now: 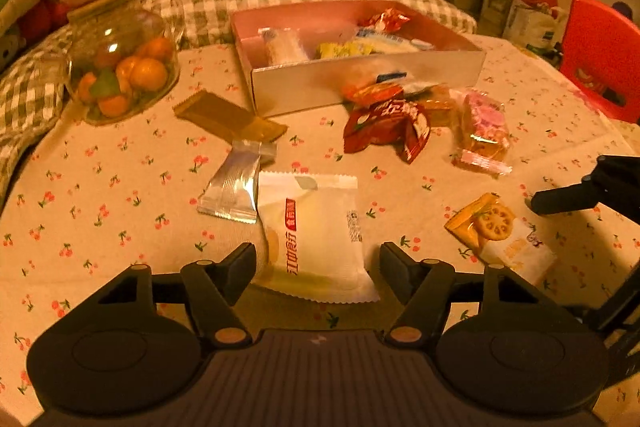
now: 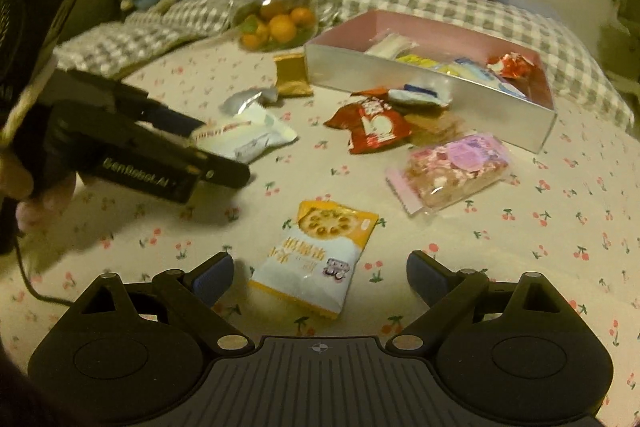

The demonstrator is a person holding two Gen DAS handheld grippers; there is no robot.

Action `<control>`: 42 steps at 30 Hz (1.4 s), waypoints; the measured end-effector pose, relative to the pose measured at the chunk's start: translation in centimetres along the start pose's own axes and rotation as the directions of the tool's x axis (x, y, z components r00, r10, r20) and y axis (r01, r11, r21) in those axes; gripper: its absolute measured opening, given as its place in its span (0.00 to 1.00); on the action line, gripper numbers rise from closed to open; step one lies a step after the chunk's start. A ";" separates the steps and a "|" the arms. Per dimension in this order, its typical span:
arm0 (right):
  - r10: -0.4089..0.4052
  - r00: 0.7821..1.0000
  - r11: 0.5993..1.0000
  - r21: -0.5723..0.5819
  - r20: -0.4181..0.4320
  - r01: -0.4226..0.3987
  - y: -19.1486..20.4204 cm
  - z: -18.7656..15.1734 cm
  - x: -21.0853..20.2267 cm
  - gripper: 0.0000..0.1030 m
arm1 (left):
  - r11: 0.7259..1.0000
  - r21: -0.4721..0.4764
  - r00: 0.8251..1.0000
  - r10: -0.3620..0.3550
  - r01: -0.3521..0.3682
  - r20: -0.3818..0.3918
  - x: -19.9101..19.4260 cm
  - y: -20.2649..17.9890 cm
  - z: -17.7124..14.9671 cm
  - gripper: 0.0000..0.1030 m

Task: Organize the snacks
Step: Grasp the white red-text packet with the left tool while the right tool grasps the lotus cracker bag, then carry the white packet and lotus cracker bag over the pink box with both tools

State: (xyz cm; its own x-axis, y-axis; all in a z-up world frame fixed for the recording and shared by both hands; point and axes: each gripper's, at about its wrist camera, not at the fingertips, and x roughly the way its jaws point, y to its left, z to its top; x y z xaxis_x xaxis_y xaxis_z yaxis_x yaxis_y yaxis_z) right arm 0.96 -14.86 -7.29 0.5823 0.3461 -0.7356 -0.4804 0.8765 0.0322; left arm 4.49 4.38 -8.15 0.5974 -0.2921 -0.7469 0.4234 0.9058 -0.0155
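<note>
On the cherry-print bench cloth (image 1: 120,187), left gripper (image 1: 316,259) jaws stand half-wide, astride a white snack packet (image 1: 316,227), not pressing; right gripper (image 2: 320,275) jaws gape around a yellow cracker packet (image 2: 316,259); the pink-lined box (image 1: 360,83) sits upper centre.

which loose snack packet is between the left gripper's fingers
The white packet with red lettering, between the left gripper fingers. The other loose packets lie clear of it; the silver one merely borders it.

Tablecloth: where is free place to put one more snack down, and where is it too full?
Bare tablecloth lies left of the white packet, below the glass jar, and right of the pink packet. The pile before the box is crowded.
</note>
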 end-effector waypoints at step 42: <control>0.016 0.998 0.979 0.205 -0.055 -0.004 -2.4 2.4 -1.1 0.43 | 0.989 -0.142 0.999 -0.045 0.041 -0.025 -0.7 -0.1 1.7 0.42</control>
State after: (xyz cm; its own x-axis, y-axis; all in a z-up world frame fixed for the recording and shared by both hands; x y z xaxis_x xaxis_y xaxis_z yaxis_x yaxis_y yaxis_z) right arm 3.10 -16.51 -4.94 0.5380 0.3411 -0.7709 -0.3384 0.9250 0.1731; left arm 5.18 3.97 -6.44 0.5605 -0.3247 -0.7618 0.3464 0.9275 -0.1404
